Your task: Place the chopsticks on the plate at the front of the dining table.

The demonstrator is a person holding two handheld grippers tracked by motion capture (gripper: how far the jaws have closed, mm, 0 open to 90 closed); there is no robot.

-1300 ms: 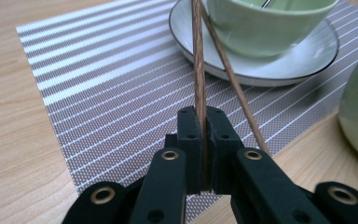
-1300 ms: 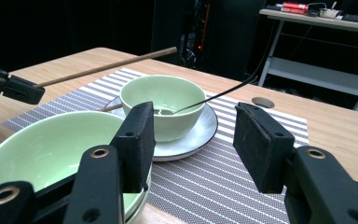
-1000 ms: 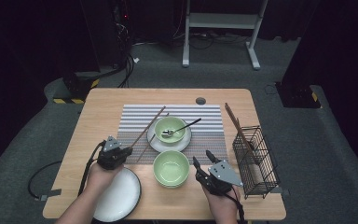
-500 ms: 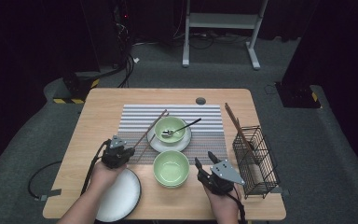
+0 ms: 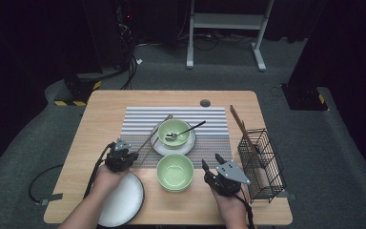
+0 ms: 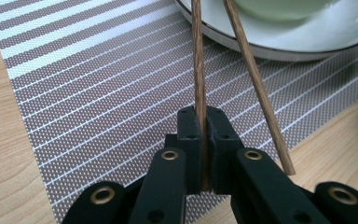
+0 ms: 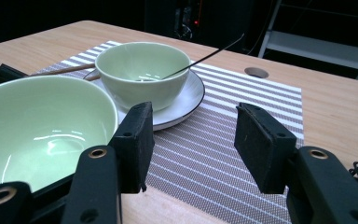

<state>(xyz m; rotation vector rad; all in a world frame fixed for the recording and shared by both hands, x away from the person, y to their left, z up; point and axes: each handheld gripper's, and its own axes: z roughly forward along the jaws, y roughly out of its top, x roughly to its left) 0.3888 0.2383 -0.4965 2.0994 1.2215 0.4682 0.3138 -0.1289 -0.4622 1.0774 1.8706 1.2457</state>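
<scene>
Two wooden chopsticks [image 5: 155,133] lie slanted on the striped placemat [image 5: 138,121], their far ends against a white saucer [image 5: 190,145]. My left gripper [image 5: 132,153] is at their near end; in the left gripper view it [image 6: 201,135] is shut on one chopstick [image 6: 197,70], and the other chopstick [image 6: 256,93] lies loose just right of it. My right gripper [image 5: 211,162] is open with nothing between its jaws, right of a green bowl [image 5: 175,171]. In the right gripper view this gripper [image 7: 193,144] has the bowl [image 7: 42,121] at its left jaw.
A second green bowl [image 5: 174,131] with a spoon [image 5: 190,128] in it stands on the saucer. A white plate [image 5: 124,198] lies at the front left under the left hand. A black wire basket [image 5: 259,160] holding a chopstick [image 5: 242,126] stands at the right edge.
My left gripper has slid a little to the right, onto the near end of the chopsticks. The right gripper has barely shifted.
</scene>
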